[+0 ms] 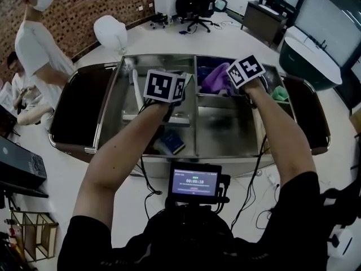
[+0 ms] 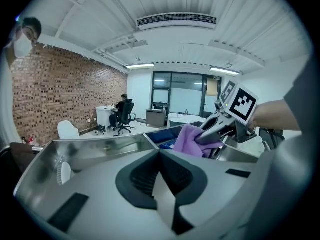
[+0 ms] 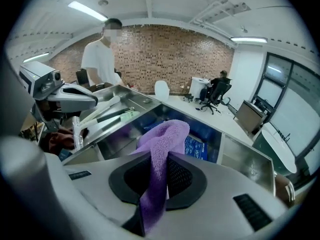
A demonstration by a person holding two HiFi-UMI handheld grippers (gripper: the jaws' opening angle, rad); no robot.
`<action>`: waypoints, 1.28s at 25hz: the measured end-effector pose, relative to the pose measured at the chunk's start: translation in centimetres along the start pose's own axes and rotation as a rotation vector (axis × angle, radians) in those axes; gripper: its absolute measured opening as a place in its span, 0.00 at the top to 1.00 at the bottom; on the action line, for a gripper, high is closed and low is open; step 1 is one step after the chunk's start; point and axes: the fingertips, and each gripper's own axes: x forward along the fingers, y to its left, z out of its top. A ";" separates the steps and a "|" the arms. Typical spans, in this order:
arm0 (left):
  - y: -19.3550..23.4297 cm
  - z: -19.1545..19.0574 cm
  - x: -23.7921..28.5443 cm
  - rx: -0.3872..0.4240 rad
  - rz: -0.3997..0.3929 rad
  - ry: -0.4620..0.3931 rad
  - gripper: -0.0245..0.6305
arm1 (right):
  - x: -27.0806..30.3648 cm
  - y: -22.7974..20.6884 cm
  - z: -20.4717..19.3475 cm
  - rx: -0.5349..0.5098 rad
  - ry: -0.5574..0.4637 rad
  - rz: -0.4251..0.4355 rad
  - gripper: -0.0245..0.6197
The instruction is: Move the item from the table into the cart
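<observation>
A purple cloth (image 3: pixel 159 143) hangs pinched between the jaws of my right gripper (image 3: pixel 161 160), which is shut on it. In the head view this gripper (image 1: pixel 246 70) holds the cloth (image 1: pixel 216 78) over the far middle compartment of the steel cart (image 1: pixel 196 126). My left gripper (image 2: pixel 160 159) is shut with nothing in it. It hovers over the cart's left compartment (image 1: pixel 164 86), pointing at the right gripper (image 2: pixel 226 128) and the cloth (image 2: pixel 192 140). The compartment under the cloth has a blue packet (image 3: pixel 196 147) in it.
The left compartment holds white long-handled tools (image 3: pixel 98 112) and a blue item (image 1: pixel 171 143). A green thing (image 1: pixel 280 93) lies at the cart's right end. Two people (image 1: pixel 38 45) are at the left by the dark table (image 1: pixel 79 114). A small monitor (image 1: pixel 194 182) sits below my arms.
</observation>
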 end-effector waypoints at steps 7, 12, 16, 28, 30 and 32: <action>0.1 -0.4 0.9 0.015 -0.007 0.010 0.96 | 2.1 -0.2 -1.6 0.013 0.099 0.026 0.91; 0.2 -1.0 1.0 0.022 -0.014 0.016 0.96 | 3.1 0.5 -2.3 0.005 0.172 0.039 0.91; 0.0 -1.1 1.0 0.024 -0.022 0.018 0.96 | 3.4 0.4 -2.5 0.005 0.194 0.037 0.91; -0.3 -1.1 0.6 0.031 -0.031 0.005 0.96 | 2.3 -0.5 -2.9 0.009 0.166 0.022 0.65; -0.5 -0.8 0.3 0.030 -0.038 -0.006 0.96 | 1.3 -0.7 -2.1 0.035 0.108 0.014 0.65; -0.7 -0.4 -0.4 0.028 -0.045 -0.021 0.96 | -0.1 -0.7 -1.3 0.062 0.045 0.000 0.65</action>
